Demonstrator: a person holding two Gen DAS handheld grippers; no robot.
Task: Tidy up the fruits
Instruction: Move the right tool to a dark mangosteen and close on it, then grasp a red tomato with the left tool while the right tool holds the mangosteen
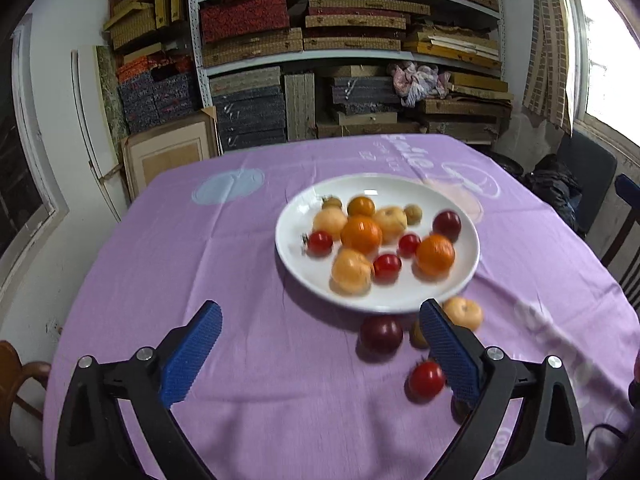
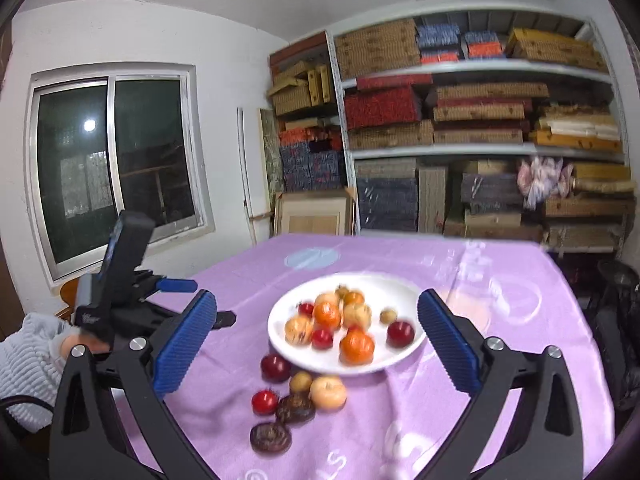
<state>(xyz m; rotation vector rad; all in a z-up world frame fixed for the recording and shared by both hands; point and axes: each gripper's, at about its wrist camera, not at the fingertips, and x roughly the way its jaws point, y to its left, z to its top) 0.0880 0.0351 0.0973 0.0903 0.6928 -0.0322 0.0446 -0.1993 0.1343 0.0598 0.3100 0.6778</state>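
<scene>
A white plate (image 1: 292, 252) on the purple tablecloth holds several small fruits: oranges, red tomatoes, pale peaches. It also shows in the right wrist view (image 2: 280, 332). Loose fruits lie on the cloth in front of it: a dark plum (image 1: 381, 334), a red tomato (image 1: 426, 378), a pale peach (image 1: 464, 312). In the right wrist view these are the plum (image 2: 275, 367), tomato (image 2: 264, 401), peach (image 2: 328, 393) and two dark wrinkled fruits (image 2: 271, 437). My left gripper (image 1: 320, 354) is open and empty, left of the loose fruits. My right gripper (image 2: 318, 346) is open and empty above them.
The left gripper's body (image 2: 120, 280) shows at the left of the right wrist view. Shelves stacked with boxes (image 1: 344, 40) stand behind the table. A dark chair (image 1: 584, 184) is at the right, a wooden chair (image 1: 16, 376) at the left.
</scene>
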